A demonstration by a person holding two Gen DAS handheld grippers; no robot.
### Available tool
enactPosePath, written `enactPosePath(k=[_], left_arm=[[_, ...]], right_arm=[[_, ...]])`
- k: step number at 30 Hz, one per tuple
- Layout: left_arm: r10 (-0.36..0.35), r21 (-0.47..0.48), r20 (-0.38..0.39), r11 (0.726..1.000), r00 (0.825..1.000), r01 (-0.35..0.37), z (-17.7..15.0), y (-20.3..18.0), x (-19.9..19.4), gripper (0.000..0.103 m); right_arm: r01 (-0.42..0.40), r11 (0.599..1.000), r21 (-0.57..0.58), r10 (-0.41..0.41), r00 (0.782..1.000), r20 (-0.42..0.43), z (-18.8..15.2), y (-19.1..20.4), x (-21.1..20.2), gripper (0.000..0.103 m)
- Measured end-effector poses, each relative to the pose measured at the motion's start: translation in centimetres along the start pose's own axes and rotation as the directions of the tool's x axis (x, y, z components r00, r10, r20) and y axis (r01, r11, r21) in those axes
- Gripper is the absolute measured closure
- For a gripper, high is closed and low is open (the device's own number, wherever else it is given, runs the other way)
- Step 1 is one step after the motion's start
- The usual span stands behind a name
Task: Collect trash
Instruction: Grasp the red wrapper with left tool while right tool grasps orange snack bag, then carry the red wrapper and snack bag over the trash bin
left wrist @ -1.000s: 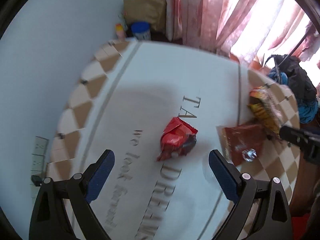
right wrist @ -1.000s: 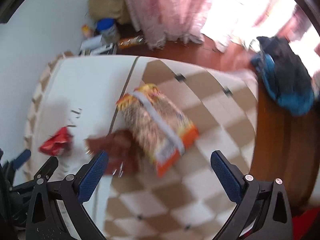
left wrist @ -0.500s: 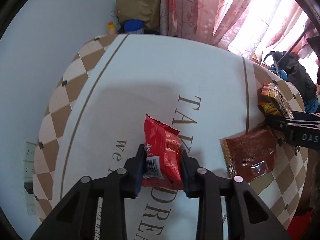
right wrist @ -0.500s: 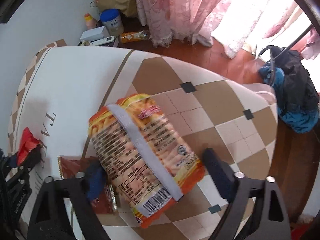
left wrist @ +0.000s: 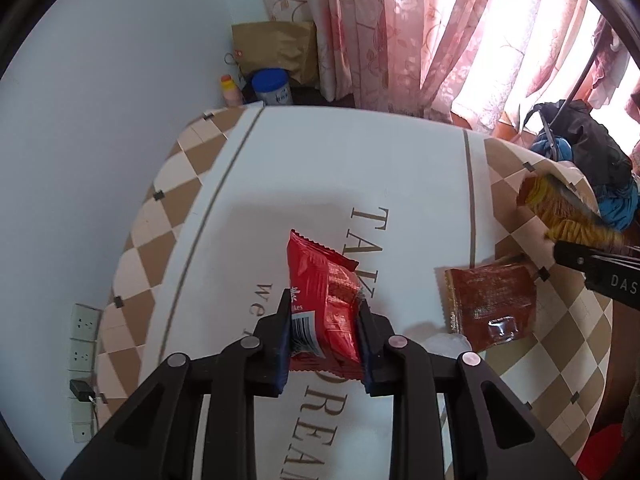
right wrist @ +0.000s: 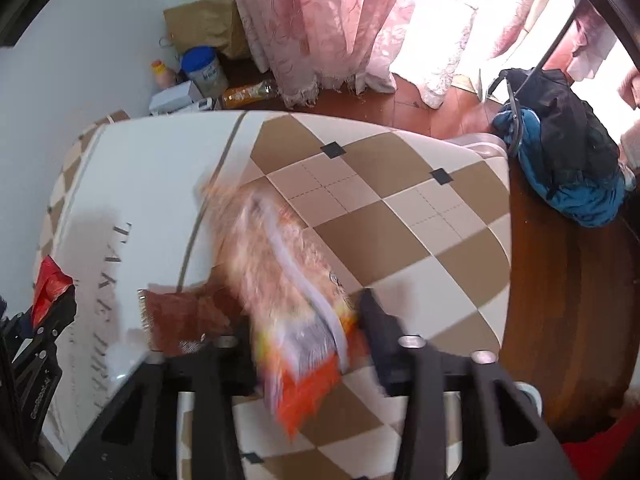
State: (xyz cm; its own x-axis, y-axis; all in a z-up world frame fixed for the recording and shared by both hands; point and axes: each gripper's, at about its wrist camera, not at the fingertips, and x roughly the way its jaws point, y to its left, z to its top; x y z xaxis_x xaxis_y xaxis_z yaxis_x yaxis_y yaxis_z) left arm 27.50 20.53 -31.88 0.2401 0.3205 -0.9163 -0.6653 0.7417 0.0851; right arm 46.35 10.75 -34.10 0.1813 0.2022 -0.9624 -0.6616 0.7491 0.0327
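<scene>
A tabletop (left wrist: 320, 168) under a glossy white cloth with brown lettering and a tan checked border fills the left wrist view, pink floral curtains (left wrist: 400, 32) behind. The left claw (left wrist: 324, 332) is closed on a crinkly red snack wrapper (left wrist: 320, 296), its barcoded end pinched between the pads, the serrated top edge standing free. A flat brown foil sachet (left wrist: 490, 308) lies nearby on the cloth, untouched.

In the right wrist view the same checked tabletop (right wrist: 400, 220) runs to a wooden floor. The right claw (right wrist: 308, 336) is narrowed around a long orange snack packet (right wrist: 288, 280), motion-blurred, so the firmness of the grip cannot be judged. The brown sachet (right wrist: 180, 316) lies just beside it.

Both wrappers appear gripped; next, probably, carry them to a bin, none visible, then fetch the sachet.
</scene>
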Motion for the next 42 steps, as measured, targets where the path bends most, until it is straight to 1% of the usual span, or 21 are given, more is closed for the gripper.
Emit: enactPosePath(k=[1,2,4,8,13,17,20,23,27,29,31,34,36,37,38,39,40,42], left_arm=[[0.005,0.001,0.008,1.000,1.000,-0.005,0.0,0.1,-0.5,0.081],[0.006,0.001,0.017,1.000,1.000,-0.006,-0.1,0.2,-1.0,0.081],[0.010,0.000,0.032,1.000,0.999,-0.010,-0.2,0.4,-1.9,0.081],[0.014,0.002,0.066,1.000,0.998,-0.014,-0.8,0.6,-3.8,0.081],[-0.015,0.005,0.103,1.000,0.995,0.014,-1.7,0.2,-6.8,0.081],[-0.047,0.008,0.150,0.999,0.988,0.047,-2.9,-0.6,-10.7,0.081],[-0.082,0.023,0.182,0.997,0.980,0.079,-3.8,-1.5,-13.5,0.081],[-0.130,0.059,0.220,0.991,0.967,0.120,-5.0,-3.4,-17.0,0.081],[-0.193,0.114,0.246,0.979,0.950,0.169,-6.6,-6.4,-20.6,0.081],[-0.239,0.152,0.233,0.966,0.943,0.208,-7.7,-8.6,-22.0,0.081],[-0.269,0.180,0.223,0.956,0.937,0.231,-8.7,-10.5,-22.8,0.081],[-0.330,0.244,0.186,0.928,0.926,0.281,-10.7,-15.4,-23.4,0.081],[-0.356,0.278,0.154,0.911,0.922,0.306,-11.7,-18.4,-23.1,0.081],[-0.375,0.293,0.127,0.899,0.918,0.326,-12.2,-20.1,-22.9,0.081],[-0.395,0.312,0.083,0.882,0.915,0.353,-13.0,-22.4,-22.1,0.081],[-0.405,0.322,0.057,0.873,0.912,0.367,-13.3,-23.6,-21.5,0.081],[-0.425,0.334,0.015,0.855,0.905,0.396,-13.8,-25.2,-20.6,0.081],[-0.436,0.354,-0.067,0.831,0.897,0.430,-14.8,-28.7,-18.7,0.081]], right_arm=[[-0.006,1.000,0.000,0.006,1.000,0.011,-0.3,0.0,-0.5,0.075],[-0.011,1.000,-0.007,0.011,1.000,0.024,-0.5,0.0,-1.0,0.085],[-0.014,0.999,-0.031,0.015,0.999,0.051,-1.1,0.3,-2.2,0.088],[-0.059,0.997,-0.041,0.063,0.992,0.107,-2.6,0.8,-4.8,0.092],[-0.110,0.993,-0.032,0.114,0.978,0.177,-4.9,1.0,-9.0,0.092],[-0.133,0.990,-0.034,0.138,0.963,0.233,-7.5,0.8,-12.7,0.092],[-0.136,0.990,-0.035,0.140,0.949,0.281,-10.1,0.3,-15.8,0.093],[-0.133,0.991,-0.016,0.131,0.937,0.323,-13.0,-1.4,-18.7,0.093],[-0.142,0.988,0.054,0.113,0.925,0.363,-17.6,-5.7,-21.6,0.093],[-0.138,0.986,0.090,0.095,0.923,0.374,-19.7,-8.2,-22.6,0.093],[-0.129,0.983,0.133,0.071,0.925,0.374,-22.2,-10.9,-23.1,0.093],[-0.105,0.974,0.199,0.030,0.937,0.349,-26.0,-15.4,-22.7,0.093],[-0.089,0.967,0.238,0.006,0.945,0.328,-28.2,-18.0,-22.2,0.093],[-0.085,0.963,0.257,-0.001,0.949,0.316,-29.3,-19.3,-21.8,0.093],[-0.084,0.956,0.281,-0.005,0.954,0.301,-30.4,-20.8,-21.1,0.093],[-0.085,0.948,0.307,-0.006,0.959,0.284,-31.6,-22.3,-20.4,0.093],[-0.087,0.940,0.331,-0.004,0.964,0.265,-32.6,-23.7,-19.6,0.093],[-0.101,0.918,0.384,0.012,0.974,0.228,-34.8,-26.5,-17.6,0.093]])
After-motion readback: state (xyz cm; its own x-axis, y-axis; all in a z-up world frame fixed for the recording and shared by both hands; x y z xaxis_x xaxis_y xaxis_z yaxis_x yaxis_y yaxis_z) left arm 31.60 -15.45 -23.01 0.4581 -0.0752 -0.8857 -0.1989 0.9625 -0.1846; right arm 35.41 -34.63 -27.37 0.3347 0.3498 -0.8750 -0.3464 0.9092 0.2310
